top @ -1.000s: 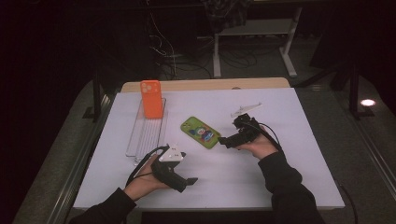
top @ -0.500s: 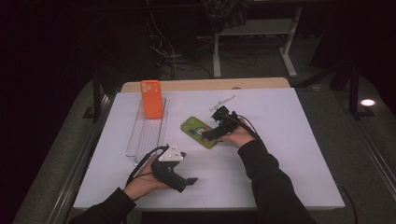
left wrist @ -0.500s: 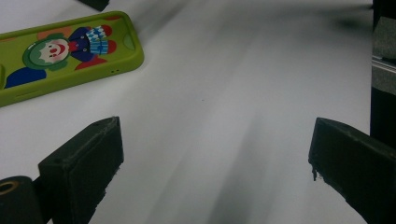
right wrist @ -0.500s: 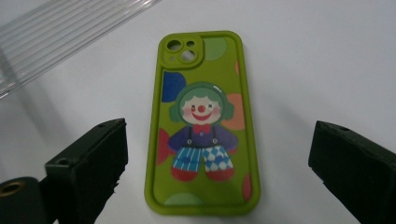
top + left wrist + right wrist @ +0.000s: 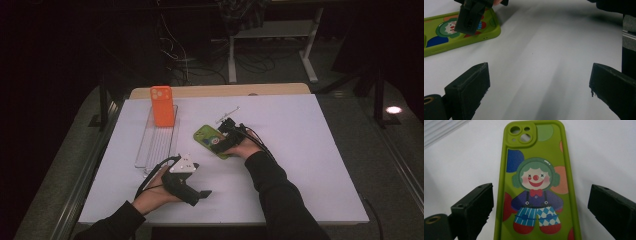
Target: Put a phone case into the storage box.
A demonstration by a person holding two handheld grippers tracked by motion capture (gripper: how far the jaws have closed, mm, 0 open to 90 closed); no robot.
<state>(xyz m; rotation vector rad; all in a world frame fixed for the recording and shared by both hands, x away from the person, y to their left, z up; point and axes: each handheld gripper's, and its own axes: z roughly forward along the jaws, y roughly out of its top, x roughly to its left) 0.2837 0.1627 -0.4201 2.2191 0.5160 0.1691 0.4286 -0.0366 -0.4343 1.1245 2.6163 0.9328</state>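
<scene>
Nearest to the person, the left gripper point(image 5: 192, 187) rests low on the white desk point(image 5: 310, 150), held in the left hand point(image 5: 155, 192). In the left gripper view its fingers point(image 5: 469, 87) stand wide apart with only bare desk between them, so it holds nothing.

A little farther, near the middle of the desk, the right gripper point(image 5: 225, 137) is over the green phone case point(image 5: 536, 182). The case lies flat, with the clown picture up and the camera holes at the far end. In the right gripper view the fingers point(image 5: 474, 202) are wide open, one on each long side of the case, and they do not touch it yet.

The step in hand looks to be a grasp of this case across its width. To do it well, I think the gripper should go down until the fingers are beside the side walls, stay centred so both sides meet at once, and close gently, because the soft case can bend or slide on the smooth desk.

Farther to the left, a clear ribbed tray point(image 5: 157, 142) lies on the desk, and an orange phone case point(image 5: 162, 106) stands upright at its far end. It may be the place for the green one. A small thin object point(image 5: 227, 114) lies just beyond the right gripper; I cannot tell what it is.
</scene>
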